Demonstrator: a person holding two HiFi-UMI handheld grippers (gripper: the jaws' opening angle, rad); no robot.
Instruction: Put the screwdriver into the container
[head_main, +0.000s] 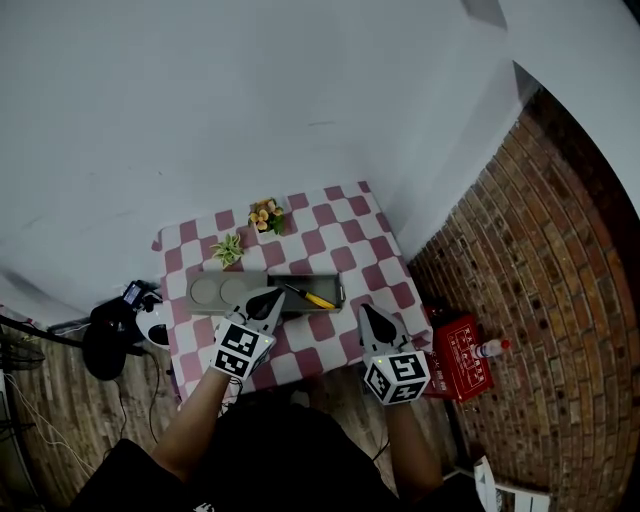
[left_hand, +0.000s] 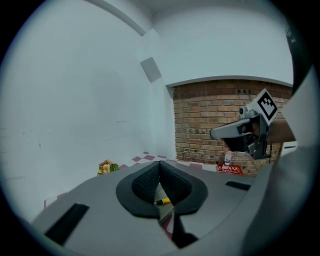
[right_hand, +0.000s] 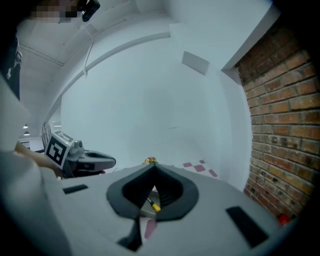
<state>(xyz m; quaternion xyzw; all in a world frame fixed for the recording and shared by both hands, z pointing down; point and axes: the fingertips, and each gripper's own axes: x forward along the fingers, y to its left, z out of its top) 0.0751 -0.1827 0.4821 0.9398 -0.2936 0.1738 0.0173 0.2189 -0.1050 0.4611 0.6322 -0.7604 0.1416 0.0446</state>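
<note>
The screwdriver (head_main: 312, 297), with a yellow handle and a dark shaft, lies inside the long right part of the grey container (head_main: 225, 306) on the pink-checked table. My left gripper (head_main: 275, 294) is shut and empty, with its tip over the container's front rim just left of the screwdriver. The right gripper (head_main: 366, 309) is also shut and empty, and hovers over the table's front right area. Beneath the shut jaws, the yellow handle (left_hand: 163, 201) peeks into the left gripper view and the yellow handle (right_hand: 156, 206) into the right gripper view.
Two small potted plants (head_main: 265, 214) (head_main: 228, 249) stand behind the container near the white wall. A red box (head_main: 458, 360) with a white bottle (head_main: 490, 348) sits on the floor at the right, by the brick wall (head_main: 540, 250). Dark equipment (head_main: 112, 335) stands left of the table.
</note>
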